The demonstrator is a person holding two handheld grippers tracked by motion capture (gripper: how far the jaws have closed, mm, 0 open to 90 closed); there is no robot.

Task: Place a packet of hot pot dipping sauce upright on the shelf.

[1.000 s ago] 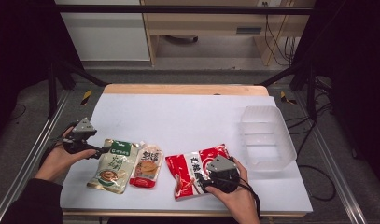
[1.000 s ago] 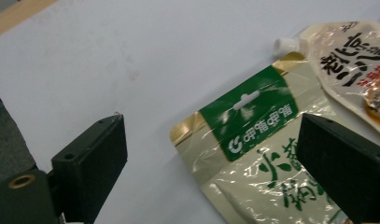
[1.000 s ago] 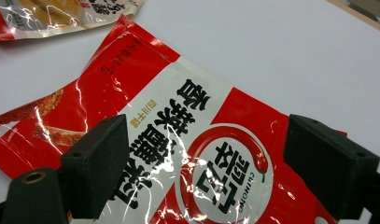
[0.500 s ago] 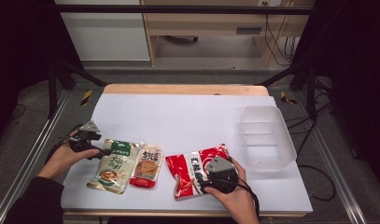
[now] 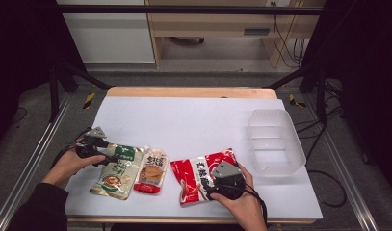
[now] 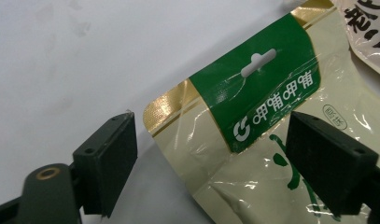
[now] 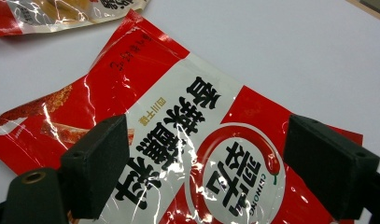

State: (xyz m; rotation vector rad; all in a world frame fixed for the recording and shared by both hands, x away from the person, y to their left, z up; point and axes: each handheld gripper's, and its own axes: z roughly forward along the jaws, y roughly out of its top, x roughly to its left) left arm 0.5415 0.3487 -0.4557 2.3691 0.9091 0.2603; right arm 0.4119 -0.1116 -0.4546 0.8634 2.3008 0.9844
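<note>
Since a second ago the left gripper (image 5: 109, 157) has sunk onto the top of the green-and-cream pouch (image 5: 115, 171), its jaws closing a little; the right gripper (image 5: 206, 188) has kept its place.

High view: the pouch lies flat near the front left corner of the table (image 5: 193, 120), long axis running front to back, green header toward the far edge. Just beside it lies a small orange packet (image 5: 150, 172) — their edges touching — then the red packet (image 5: 203, 174) near the front edge, tilted. A clear plastic tub (image 5: 275, 142) stands well apart at the right edge.

Left gripper view: the jaws stand apart, astride the pouch's (image 6: 253, 121) header corner (pads not pressing).

Right gripper view: the jaws are wide apart above the red packet (image 7: 187, 135), which lies slantwise between them.
</note>
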